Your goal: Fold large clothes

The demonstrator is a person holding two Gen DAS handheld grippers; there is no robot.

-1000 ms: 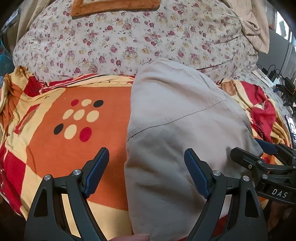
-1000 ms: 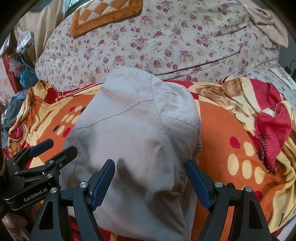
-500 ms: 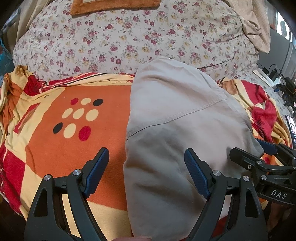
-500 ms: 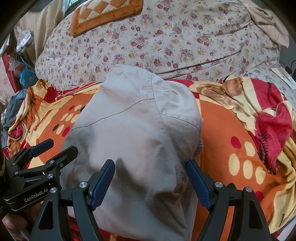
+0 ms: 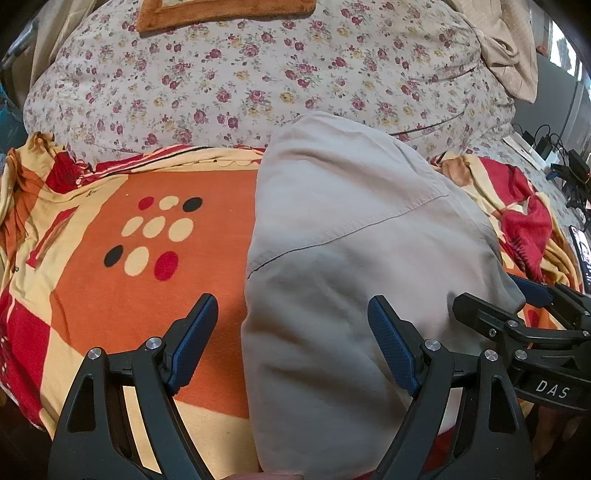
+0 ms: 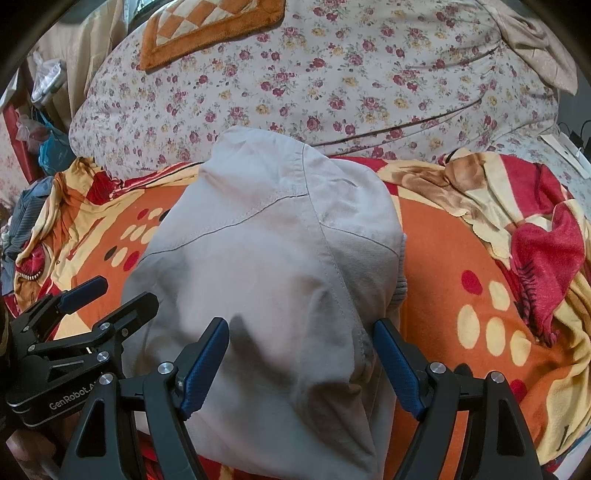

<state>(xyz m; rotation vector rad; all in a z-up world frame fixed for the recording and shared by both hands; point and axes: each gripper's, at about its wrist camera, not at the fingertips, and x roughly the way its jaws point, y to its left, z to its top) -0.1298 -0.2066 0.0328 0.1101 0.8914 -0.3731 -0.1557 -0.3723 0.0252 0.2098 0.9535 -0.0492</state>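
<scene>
A beige garment point(image 5: 351, 258) lies folded in a long strip on the orange patterned blanket point(image 5: 129, 295); it also shows in the right wrist view point(image 6: 266, 280). My left gripper point(image 5: 291, 343) is open and empty, low over the garment's near left edge. My right gripper point(image 6: 301, 358) is open and empty, over the garment's near right part. Each gripper shows at the side of the other's view: the right one point(image 5: 524, 317) and the left one point(image 6: 92, 306). The garment's near end is hidden below both views.
A floral quilt point(image 5: 258, 74) is heaped behind the garment, with an orange checked mat point(image 6: 207, 26) on top. The blanket bunches in red and yellow folds point(image 6: 535, 240) at the right. Cables and a device point(image 5: 569, 170) lie at the far right.
Both grippers have stayed open and nearly still. The garment's far end has shifted slightly away toward the quilt.
</scene>
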